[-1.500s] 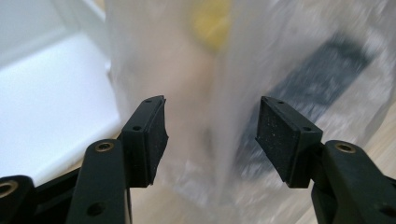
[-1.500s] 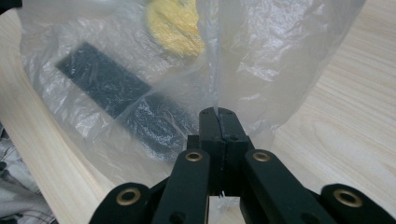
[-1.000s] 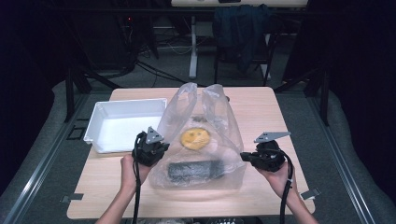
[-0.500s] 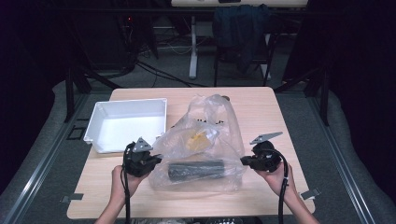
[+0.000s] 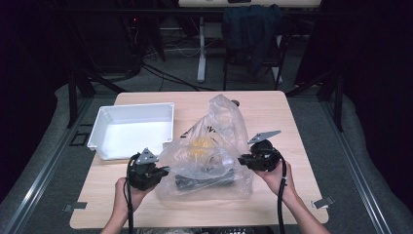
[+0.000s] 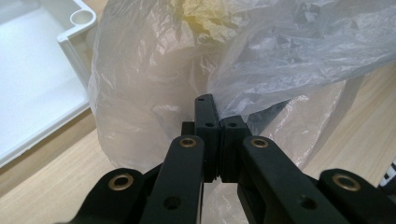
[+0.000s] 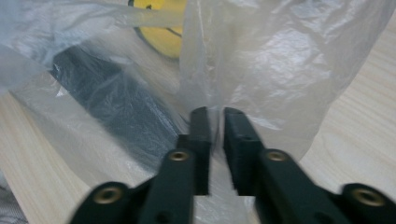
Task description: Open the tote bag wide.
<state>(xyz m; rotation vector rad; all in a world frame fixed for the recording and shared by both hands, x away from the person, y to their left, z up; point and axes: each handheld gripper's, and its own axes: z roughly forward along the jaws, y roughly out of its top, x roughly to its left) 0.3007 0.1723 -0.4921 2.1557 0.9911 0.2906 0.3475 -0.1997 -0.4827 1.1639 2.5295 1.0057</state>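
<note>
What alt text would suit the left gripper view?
The left hand-held gripper is shut on a fold of a clear plastic bag lying on a wooden table. A white tray stands at the left, and something yellow shows through the bag.

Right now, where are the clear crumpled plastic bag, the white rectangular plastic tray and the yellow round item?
clear crumpled plastic bag (image 5: 221, 124), high view, upper folds.
white rectangular plastic tray (image 5: 131, 139), high view, bare floor.
yellow round item (image 7: 163, 35), right gripper view, lower face.
</note>
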